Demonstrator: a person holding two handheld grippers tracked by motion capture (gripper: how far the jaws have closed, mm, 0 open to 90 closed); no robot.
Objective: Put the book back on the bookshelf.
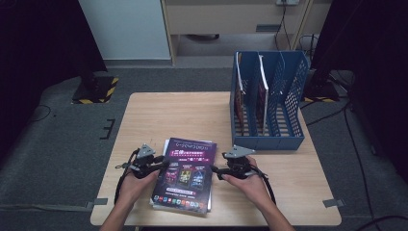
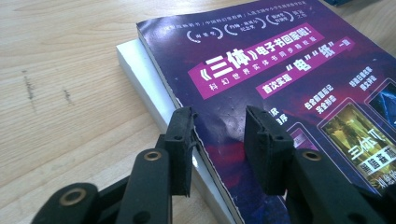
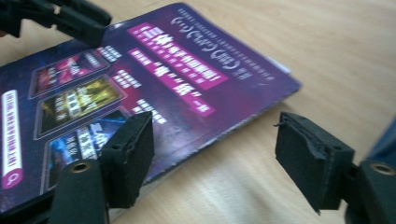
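Note:
A purple-covered book [image 1: 185, 175] lies on top of a small stack near the table's front edge. In the left gripper view a white book [image 2: 140, 70] sticks out from under the purple book [image 2: 289, 70]. My left gripper [image 1: 163, 165] is at the stack's left side. Its jaws [image 2: 219, 126] stand apart astride the purple cover's edge, one beside the edge and one over the cover. My right gripper [image 1: 215, 169] is at the stack's right side, open [image 3: 215, 135], one jaw over the purple book [image 3: 154, 70] and the other over bare table. The left gripper [image 3: 70, 18] shows across the cover.
A blue slotted file rack [image 1: 288, 96] stands at the table's back right, with books upright [image 1: 262, 91] in its left slots. Bare wooden table [image 1: 163, 115] lies behind the stack. Dark floor, cables and stands surround the table.

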